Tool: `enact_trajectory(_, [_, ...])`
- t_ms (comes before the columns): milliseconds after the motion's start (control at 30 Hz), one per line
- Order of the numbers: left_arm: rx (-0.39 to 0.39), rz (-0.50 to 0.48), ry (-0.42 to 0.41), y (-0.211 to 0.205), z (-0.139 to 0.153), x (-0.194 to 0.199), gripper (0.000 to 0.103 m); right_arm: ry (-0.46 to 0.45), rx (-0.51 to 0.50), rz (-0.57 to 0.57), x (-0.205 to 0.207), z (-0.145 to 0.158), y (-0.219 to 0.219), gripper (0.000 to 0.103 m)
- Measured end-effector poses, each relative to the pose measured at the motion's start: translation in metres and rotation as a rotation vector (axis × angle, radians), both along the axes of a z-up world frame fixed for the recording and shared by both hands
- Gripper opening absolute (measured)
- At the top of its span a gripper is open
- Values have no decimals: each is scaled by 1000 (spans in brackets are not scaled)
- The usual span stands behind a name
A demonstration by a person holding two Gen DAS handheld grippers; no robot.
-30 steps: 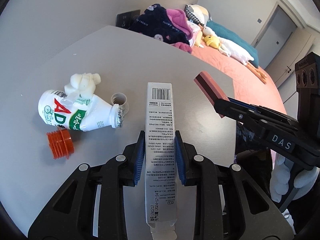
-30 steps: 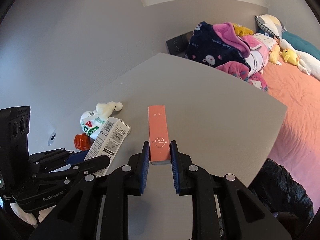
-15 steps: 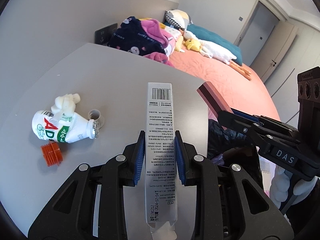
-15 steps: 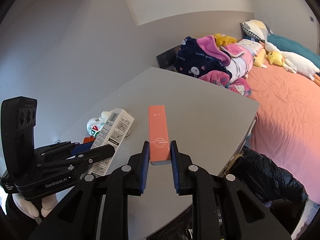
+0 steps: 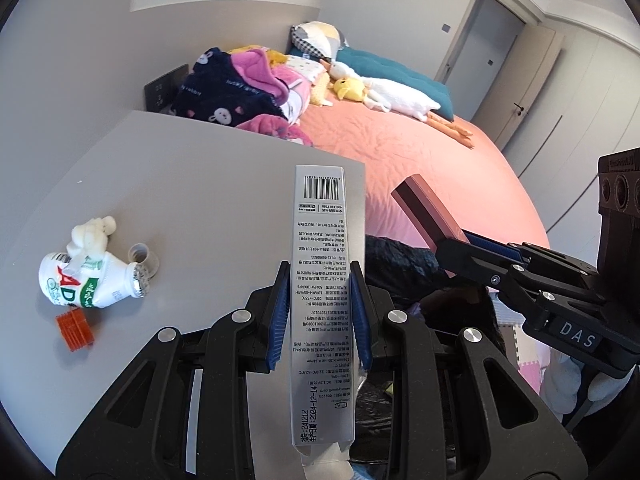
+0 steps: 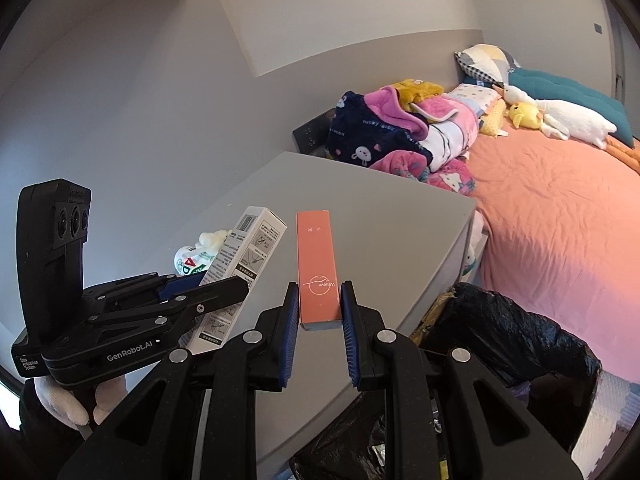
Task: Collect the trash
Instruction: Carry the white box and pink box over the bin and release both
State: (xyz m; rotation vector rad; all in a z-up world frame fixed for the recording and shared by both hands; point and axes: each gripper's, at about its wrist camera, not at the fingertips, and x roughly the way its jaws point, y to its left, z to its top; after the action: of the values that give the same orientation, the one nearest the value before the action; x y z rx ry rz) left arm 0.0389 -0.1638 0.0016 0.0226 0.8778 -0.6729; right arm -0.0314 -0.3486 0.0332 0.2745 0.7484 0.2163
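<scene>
The left gripper [image 5: 320,312] clamped a long grey printed carton [image 5: 322,304] pointing twelve o'clock; the right gripper [image 6: 320,312] clamped a slim orange carton [image 6: 317,268] likewise.

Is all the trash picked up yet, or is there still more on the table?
Not yet. The left gripper holds a white box and the right gripper holds an orange box, near the black trash bag. A white bottle, tissue, orange cap and small cap still lie on the table.
</scene>
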Motion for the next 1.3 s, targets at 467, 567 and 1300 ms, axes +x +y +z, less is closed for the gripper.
enact_trajectory(467, [-9, -120, -10, -51, 6, -4, 28, -10, 0, -106, -27, 5, -43, 22])
enact_trajectory(567, [-8, -146, -10, -62, 6, -5, 28, -12, -1, -134, -34, 6, -53, 22])
enact_trajectory(1300, [-3, -361, -21, -151, 13, -28, 28, -20, 5, -341, -84, 4, -127, 22])
